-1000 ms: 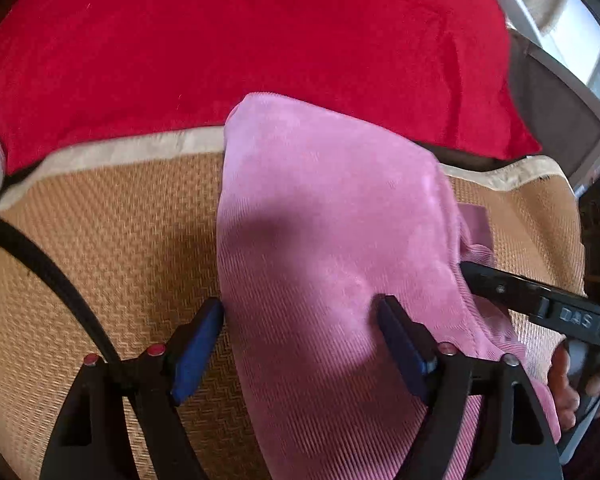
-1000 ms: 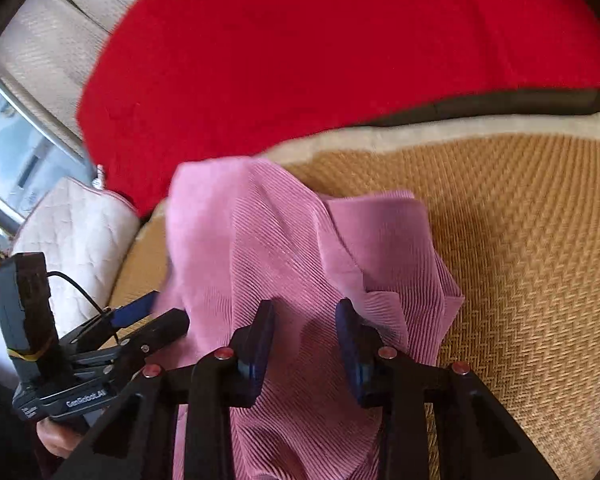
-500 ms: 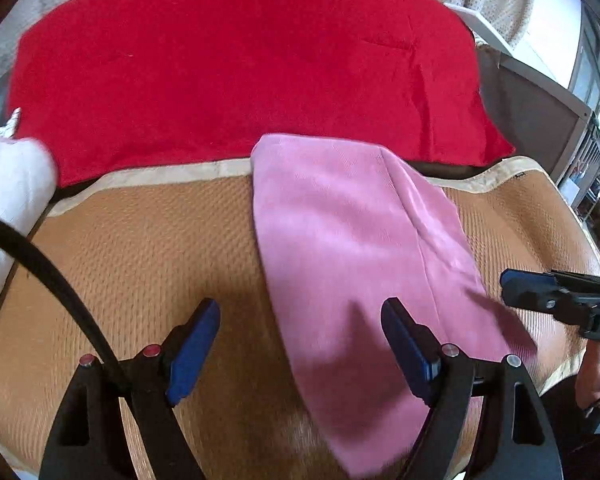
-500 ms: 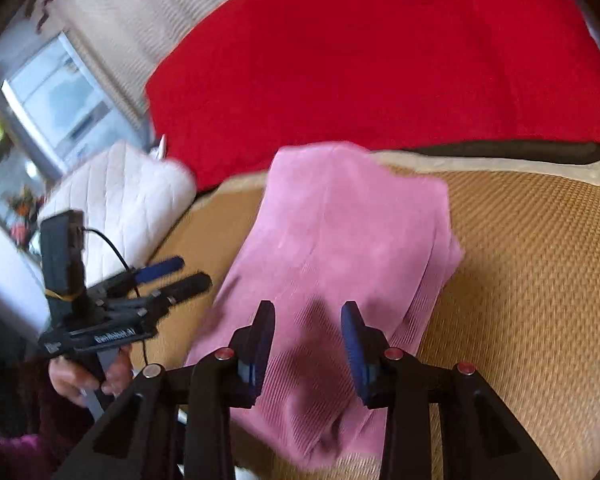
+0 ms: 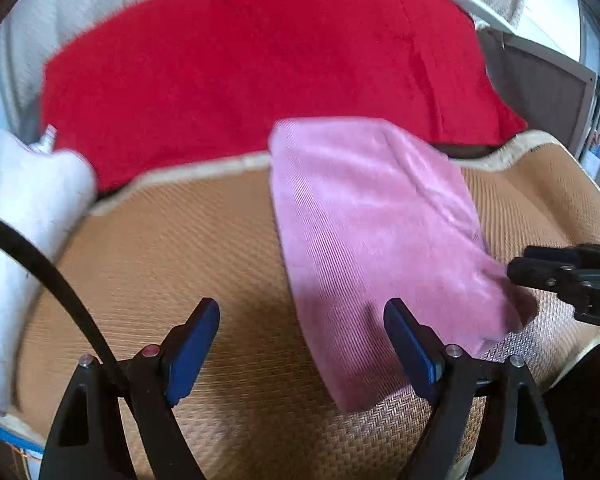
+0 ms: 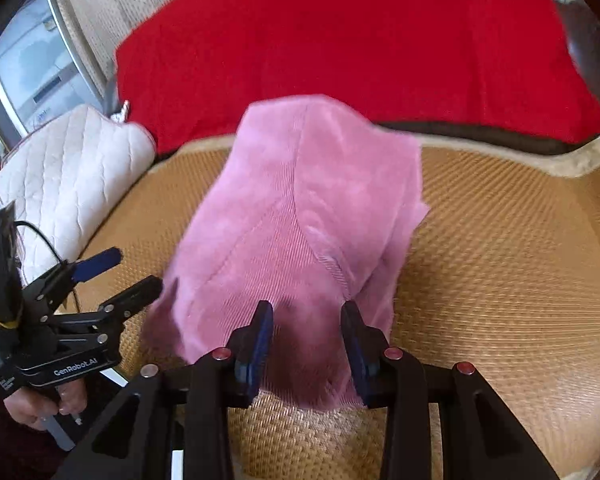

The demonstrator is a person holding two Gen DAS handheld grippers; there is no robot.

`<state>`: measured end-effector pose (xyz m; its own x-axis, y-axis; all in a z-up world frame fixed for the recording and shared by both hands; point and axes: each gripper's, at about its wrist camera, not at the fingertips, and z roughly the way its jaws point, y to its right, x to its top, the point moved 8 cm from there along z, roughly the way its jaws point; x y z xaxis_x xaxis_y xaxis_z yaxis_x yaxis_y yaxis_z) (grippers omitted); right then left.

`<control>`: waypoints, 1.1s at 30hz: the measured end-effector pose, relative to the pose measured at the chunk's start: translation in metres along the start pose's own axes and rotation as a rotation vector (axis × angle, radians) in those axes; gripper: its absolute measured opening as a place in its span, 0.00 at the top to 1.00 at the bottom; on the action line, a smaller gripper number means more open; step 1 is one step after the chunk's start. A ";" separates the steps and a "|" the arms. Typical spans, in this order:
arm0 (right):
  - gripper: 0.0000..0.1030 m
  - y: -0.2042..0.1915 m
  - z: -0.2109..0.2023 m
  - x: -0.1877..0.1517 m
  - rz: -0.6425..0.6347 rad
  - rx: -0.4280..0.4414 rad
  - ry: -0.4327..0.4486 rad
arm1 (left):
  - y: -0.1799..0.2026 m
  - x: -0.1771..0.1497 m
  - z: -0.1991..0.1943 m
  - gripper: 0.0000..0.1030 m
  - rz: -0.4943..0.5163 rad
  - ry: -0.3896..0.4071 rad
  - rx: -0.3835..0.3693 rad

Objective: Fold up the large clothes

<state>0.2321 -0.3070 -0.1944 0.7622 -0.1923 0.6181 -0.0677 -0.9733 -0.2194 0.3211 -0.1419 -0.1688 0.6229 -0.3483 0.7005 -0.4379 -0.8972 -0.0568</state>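
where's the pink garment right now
The pink garment lies folded on the woven mat, its far end against the red blanket; in the left wrist view it sits right of centre.

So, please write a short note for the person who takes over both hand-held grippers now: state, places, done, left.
Left hand-held gripper: open, holds nothing.
Right hand-held gripper: jaws have just been opening, free of the cloth below them.
Pink garment: folded into a long strip, flat on the woven mat, far end at the red blanket.
Done: lengthwise fold, release.
Left: probably one more fold across, then smoothing.
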 end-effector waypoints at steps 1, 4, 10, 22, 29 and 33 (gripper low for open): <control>0.38 0.001 -0.010 0.001 -0.003 -0.020 0.021 | 0.001 0.003 -0.012 0.17 0.010 0.028 0.019; 0.35 -0.002 -0.050 0.003 -0.032 -0.063 0.113 | 0.001 0.014 -0.048 0.17 0.032 0.107 0.080; 0.35 -0.020 -0.104 0.007 -0.046 -0.128 0.173 | 0.010 0.035 -0.105 0.12 0.028 0.221 0.131; 0.35 -0.056 -0.191 -0.008 -0.048 -0.188 0.259 | 0.007 0.039 -0.216 0.01 0.005 0.414 0.277; 0.35 -0.059 -0.220 -0.013 -0.032 -0.259 0.308 | 0.007 0.041 -0.254 0.01 -0.013 0.466 0.267; 0.35 -0.060 -0.241 -0.011 -0.029 -0.318 0.356 | 0.007 0.041 -0.272 0.01 -0.014 0.503 0.273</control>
<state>0.0725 -0.2768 -0.0060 0.5024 -0.1411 0.8530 -0.2851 -0.9585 0.0094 0.1673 -0.0889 0.0531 0.2129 -0.2238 0.9511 -0.2071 -0.9616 -0.1800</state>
